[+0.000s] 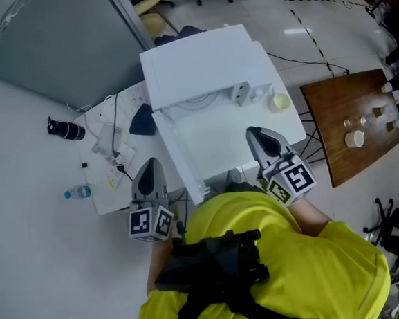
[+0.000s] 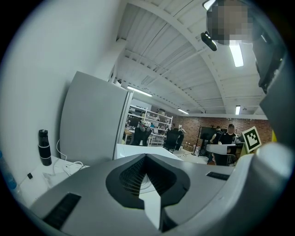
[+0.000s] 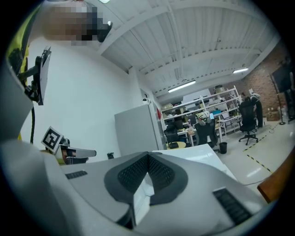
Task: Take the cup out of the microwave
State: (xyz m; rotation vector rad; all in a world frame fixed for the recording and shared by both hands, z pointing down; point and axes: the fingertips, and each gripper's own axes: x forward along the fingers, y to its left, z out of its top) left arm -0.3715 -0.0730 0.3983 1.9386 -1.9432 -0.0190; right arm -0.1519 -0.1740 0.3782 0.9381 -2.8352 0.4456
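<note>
Currently, both tongs are closed with nothing between the jaws. The left gripper [image 1: 149, 168] and the right gripper [image 1: 258, 135] point toward the front of the white microwave [image 1: 201, 61]. The pale cup [image 1: 280, 102] stands outside the cavity on the white table [image 1: 290, 123], by the microwave's front right corner. It sits just ahead and to the right of the right gripper, not touching it, and well apart from the left gripper.

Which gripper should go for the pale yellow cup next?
Probably right. The right gripper sits just short of the cup, on its side of the microwave; the left gripper is off at the opposite side. Both are shut and empty, so open first.
</note>
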